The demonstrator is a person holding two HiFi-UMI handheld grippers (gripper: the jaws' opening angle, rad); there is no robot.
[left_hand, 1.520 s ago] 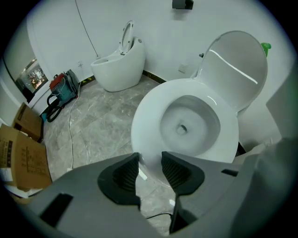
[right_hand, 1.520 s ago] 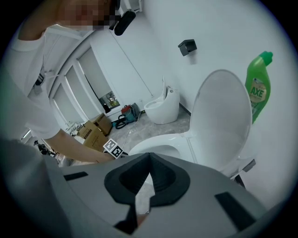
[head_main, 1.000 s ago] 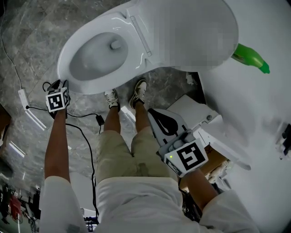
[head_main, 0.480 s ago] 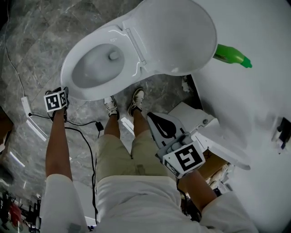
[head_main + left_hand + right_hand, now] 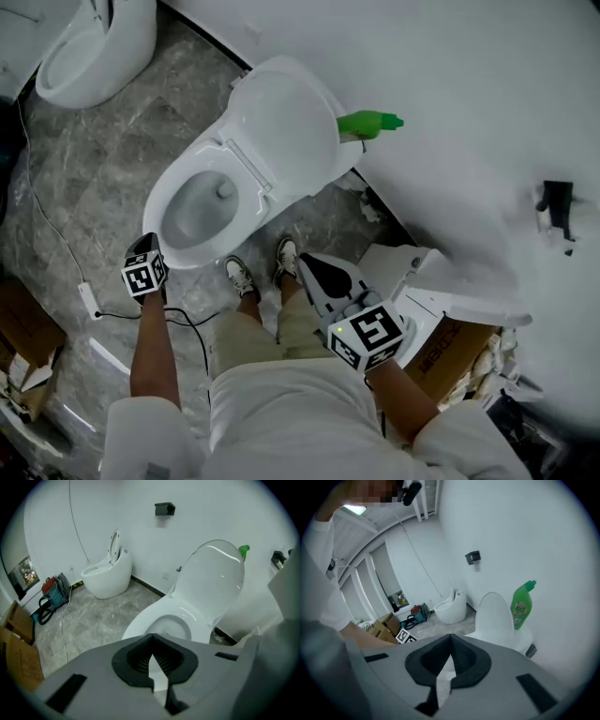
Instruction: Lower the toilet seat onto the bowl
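white ceramic toilet bowl point(image 5: 156, 214) lies at 10 o'clock of the head view's centre, open at the top. toilet seat point(image 5: 281, 131) stands raised at 1 o'clock of the bowl, tilted back toward the wall and clear of the rim; seat and lid read as one white panel. green cleaner bottle point(image 5: 361, 123) sits just beside that panel at its 3 o'clock. left gripper point(image 5: 142, 251) hangs at 7 o'clock of the bowl, apart from it. right gripper point(image 5: 307, 264) is at 5 o'clock of the bowl, above the person's shoes point(image 5: 242, 277), touching nothing. second toilet point(image 5: 94, 47) occupies the 11 o'clock corner on the grey marble floor point(image 5: 112, 159).

left gripper view: jaws have just been closing and now meet at the tips, nothing between them. the bowl shows directly beyond the tips at 12 o'clock and the raised seat at 1 o'clock. black wall fitting point(image 5: 164, 509) is at 12 o'clock near the top edge.

right gripper view: jaws together at the tips, nothing held. the raised seat appears at 1 o'clock of the tips, with the bottle just beside it at 2 o'clock. cardboard boxes point(image 5: 382, 627) lie at 9 o'clock.
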